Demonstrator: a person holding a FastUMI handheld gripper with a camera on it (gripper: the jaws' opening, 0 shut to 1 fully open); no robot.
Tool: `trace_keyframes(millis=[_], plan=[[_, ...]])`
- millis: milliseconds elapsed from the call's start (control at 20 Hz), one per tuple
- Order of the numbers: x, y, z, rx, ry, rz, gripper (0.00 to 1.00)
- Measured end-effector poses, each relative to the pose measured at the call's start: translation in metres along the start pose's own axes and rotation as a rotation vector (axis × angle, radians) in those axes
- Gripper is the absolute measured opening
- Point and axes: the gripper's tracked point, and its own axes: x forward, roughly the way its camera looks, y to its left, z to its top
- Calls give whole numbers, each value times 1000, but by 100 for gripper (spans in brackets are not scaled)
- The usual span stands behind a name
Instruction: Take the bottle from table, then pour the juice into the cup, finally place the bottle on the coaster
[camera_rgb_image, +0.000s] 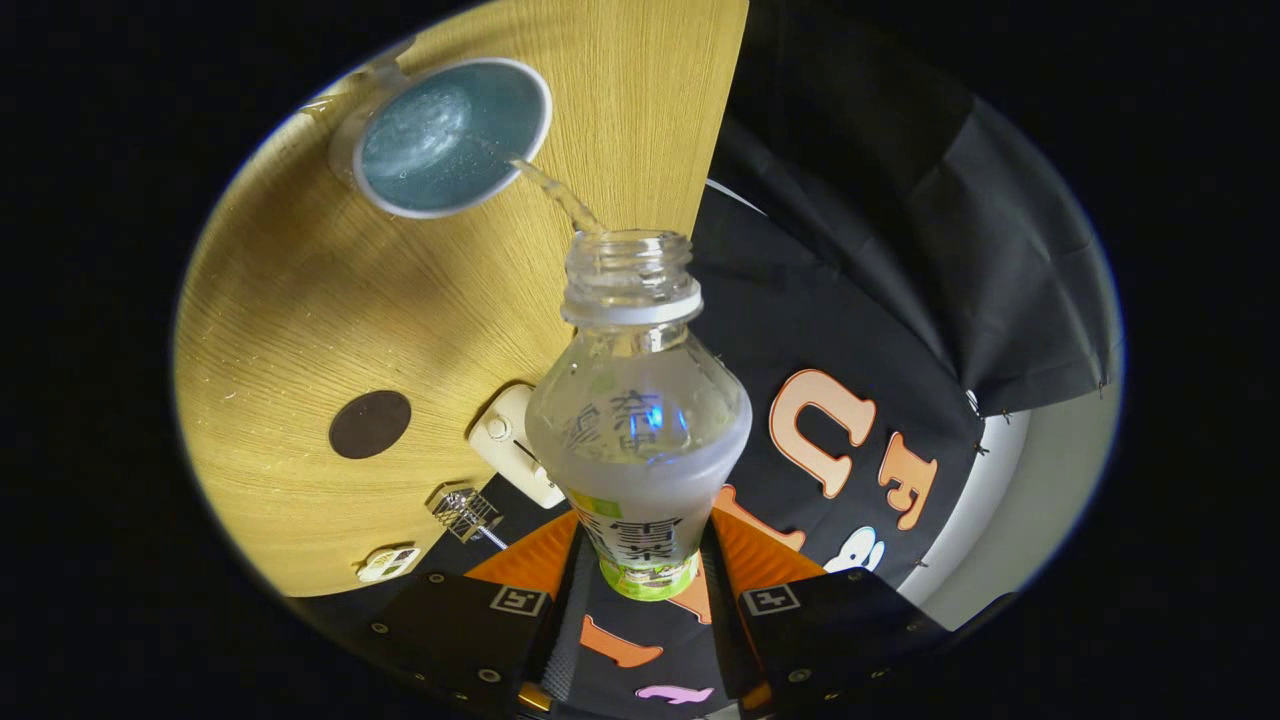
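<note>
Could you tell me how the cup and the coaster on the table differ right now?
The cup is a raised, pale-rimmed vessel with liquid inside; the coaster is a flat dark disc with nothing on it. The cup is taking a stream from the bottle, gripped between the gripper fingers; the coaster lies nearer the fingers. Both look round, both on the wooden table.

Gripper-mounted, tilted view above table (300, 300)

Blue cup (452, 135); dark-brown coaster (370, 424)

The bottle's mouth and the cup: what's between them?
A thin stream of juice arcs from the bottle, held in the claw, into the cup, over bare table.
</note>
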Motion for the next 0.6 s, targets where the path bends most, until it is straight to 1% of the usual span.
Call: trace_keyframes(millis=[150, 350, 600], plan=[[-5, -6, 2, -32, -1, -22, 56], [-6, -7, 7, -46, -18, -26, 56], [-6, -11, 6, -55, -8, -40, 56]])
